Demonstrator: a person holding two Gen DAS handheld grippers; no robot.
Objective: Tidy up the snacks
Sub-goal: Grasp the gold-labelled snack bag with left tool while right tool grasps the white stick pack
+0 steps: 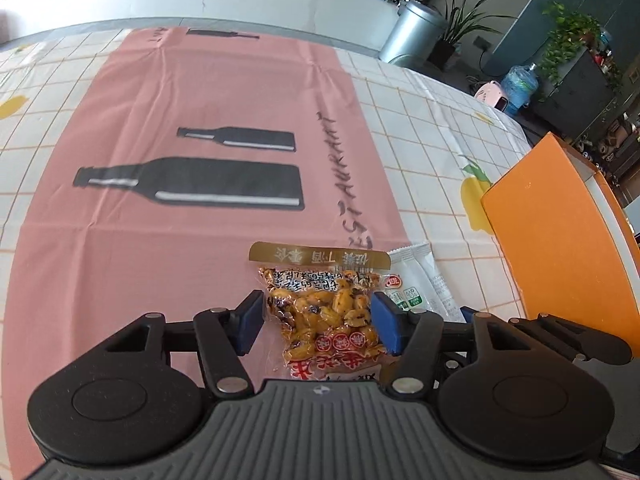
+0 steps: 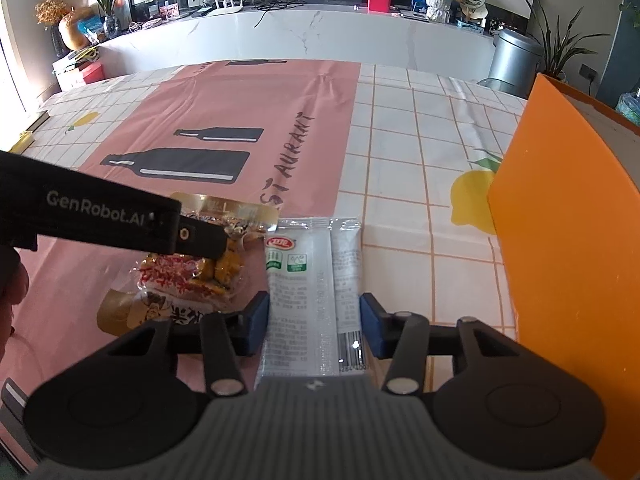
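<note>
A clear packet of peanuts (image 1: 324,312) with a gold top strip lies on the pink cloth. My left gripper (image 1: 318,322) straddles it, and its blue pads (image 1: 252,320) rest against both side edges. Just to the right lies a white snack packet (image 1: 420,280). In the right wrist view this white packet (image 2: 312,280) runs lengthwise between the blue pads of my right gripper (image 2: 314,322), which touch its two long edges. The left gripper's black finger (image 2: 196,236) crosses over the peanut packet (image 2: 180,276) there.
An orange box (image 2: 560,220) stands open-topped at the right, close to the packets. The pink bottle-print cloth (image 1: 160,100) lies over a white checked tablecloth (image 2: 420,140). A hand (image 2: 12,288) shows at the left edge. A grey bin (image 2: 512,60) and plants stand beyond the table.
</note>
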